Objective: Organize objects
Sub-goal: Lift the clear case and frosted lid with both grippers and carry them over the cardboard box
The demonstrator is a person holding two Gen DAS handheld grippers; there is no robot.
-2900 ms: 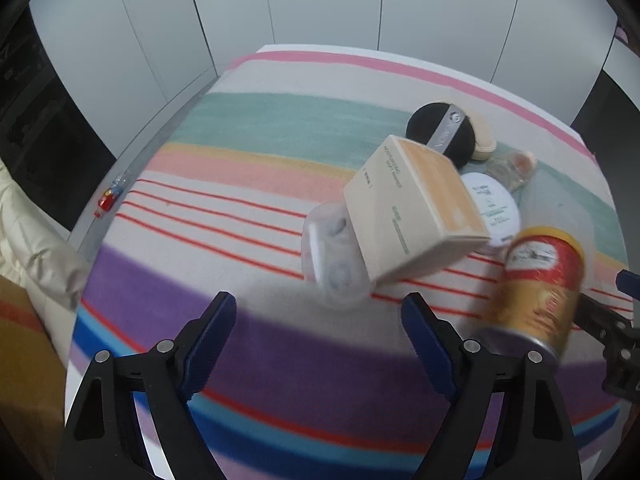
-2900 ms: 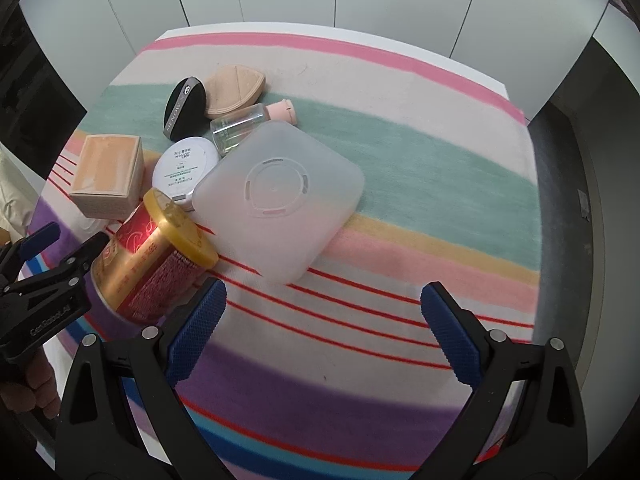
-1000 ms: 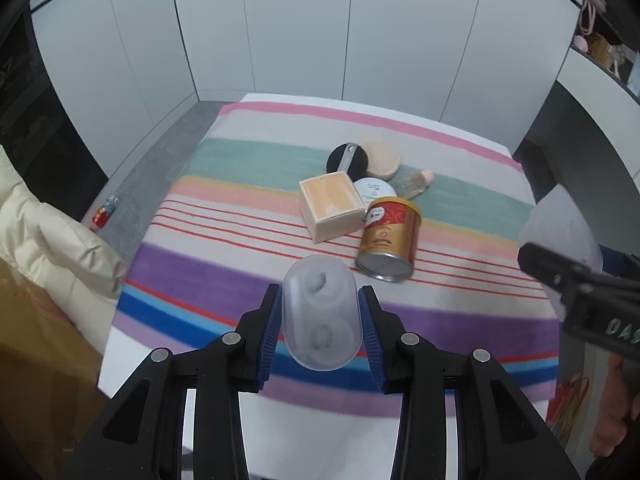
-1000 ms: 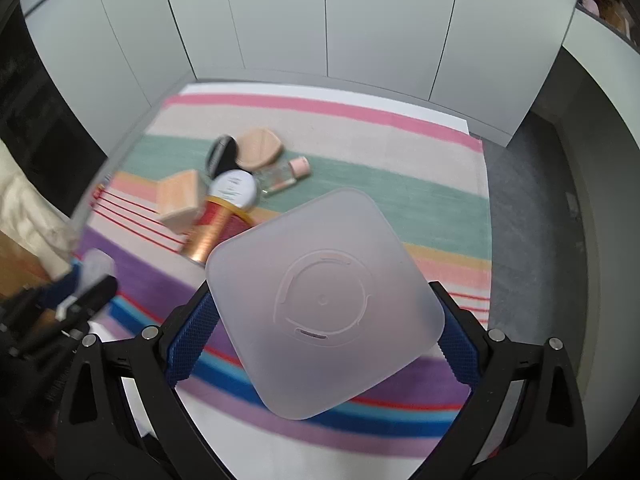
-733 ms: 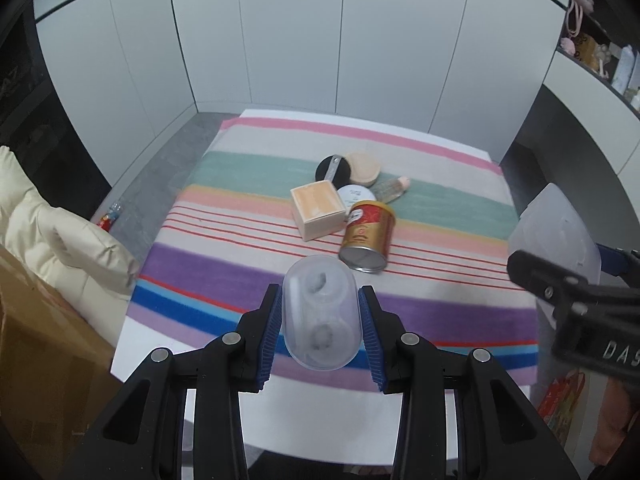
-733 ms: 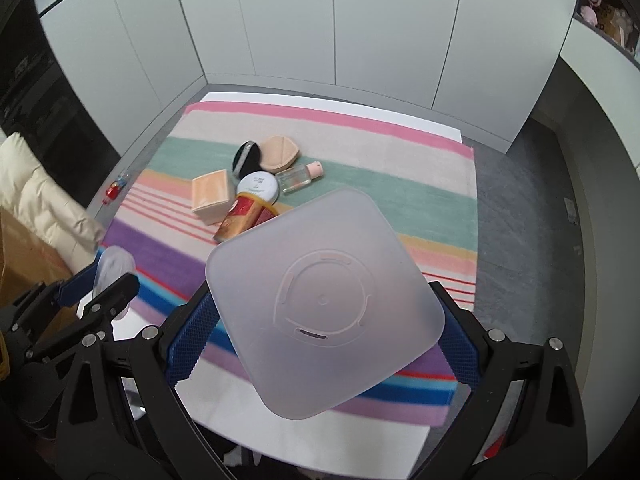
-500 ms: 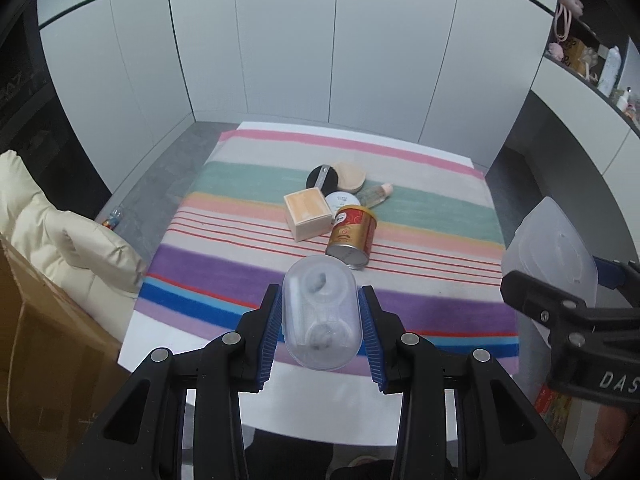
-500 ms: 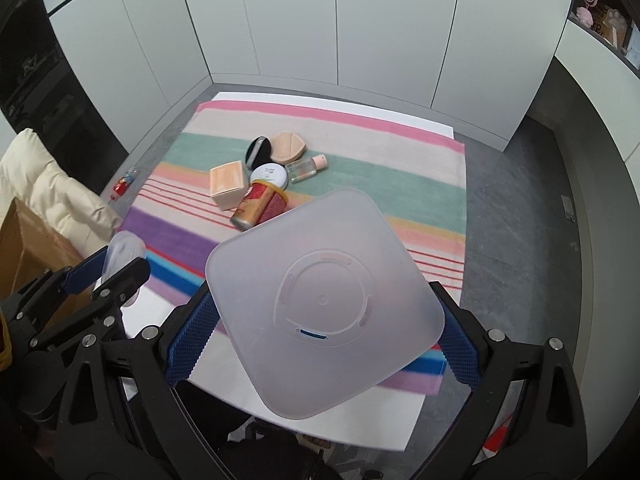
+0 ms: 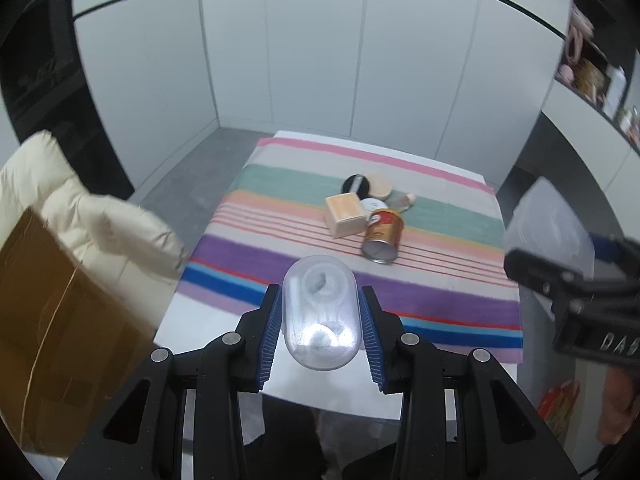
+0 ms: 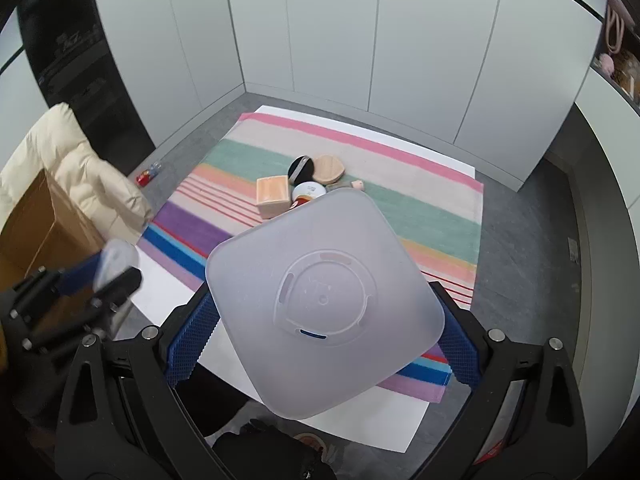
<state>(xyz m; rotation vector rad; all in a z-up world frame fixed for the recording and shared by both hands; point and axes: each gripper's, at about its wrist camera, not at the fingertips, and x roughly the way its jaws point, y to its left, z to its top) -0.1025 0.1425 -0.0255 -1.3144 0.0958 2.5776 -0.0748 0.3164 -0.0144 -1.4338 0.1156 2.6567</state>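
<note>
Both loaded tools now higher above table (image 9: 224, 356).

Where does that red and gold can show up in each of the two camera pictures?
Left wrist view: the red and gold can lies on its side, right of centre.
Right wrist view: only a sliver shows above the frosted lid.
Shared landmark: the peach box beside it.

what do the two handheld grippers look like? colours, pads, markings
Both match: the left gripper and right gripper have matte black plastic scissor-style frames with triangular cutouts and silver pivot bolts. The fingers carry blue ribbed pads. White lettering starting "DA" shows on the right gripper's body in the left wrist view. No cables visible.
</note>
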